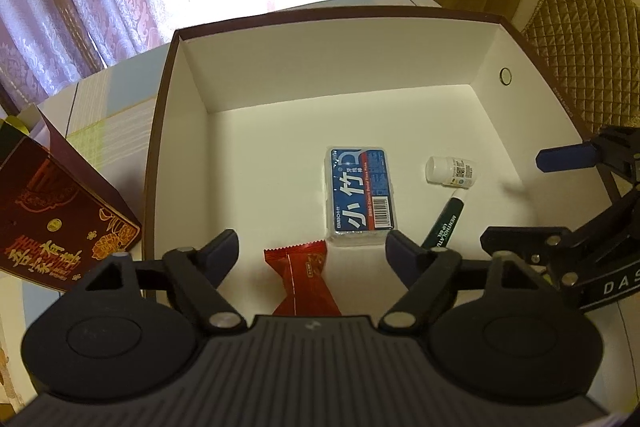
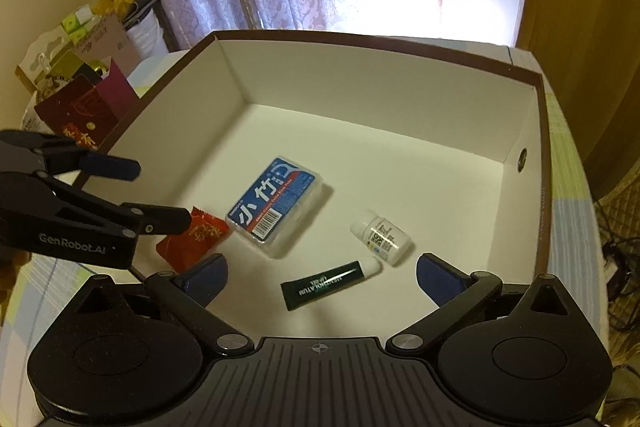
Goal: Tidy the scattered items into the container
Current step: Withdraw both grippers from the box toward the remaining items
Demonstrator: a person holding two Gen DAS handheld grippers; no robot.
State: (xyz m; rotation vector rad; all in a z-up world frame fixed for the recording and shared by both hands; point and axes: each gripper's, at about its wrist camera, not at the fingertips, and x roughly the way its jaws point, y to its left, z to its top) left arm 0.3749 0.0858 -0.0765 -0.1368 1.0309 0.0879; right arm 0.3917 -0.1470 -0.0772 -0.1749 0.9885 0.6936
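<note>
Box open-topped and white inside, seen from the left wrist camera, filling most of the frame. On its floor: floss case flat near the middle, small white bottle on its side to the right, green tube slanting below the bottle, red sweet nearest the camera. Left claw spread wide and empty, hanging over the near part of the floor, the sweet directly between and below its fingers, the floss case just beyond. Probably just let go, or checking the contents. Red gift carton outside the box, against its left wall.

From the right wrist camera, same four things on the box floor. Right claw also spread apart, gripping nothing, the tube lying between its fingers, the bottle just past them. Left claw at the left edge, above the sweet. Nothing loose visible on the checked tablecloth around the box; tidying apparently near its end.
</note>
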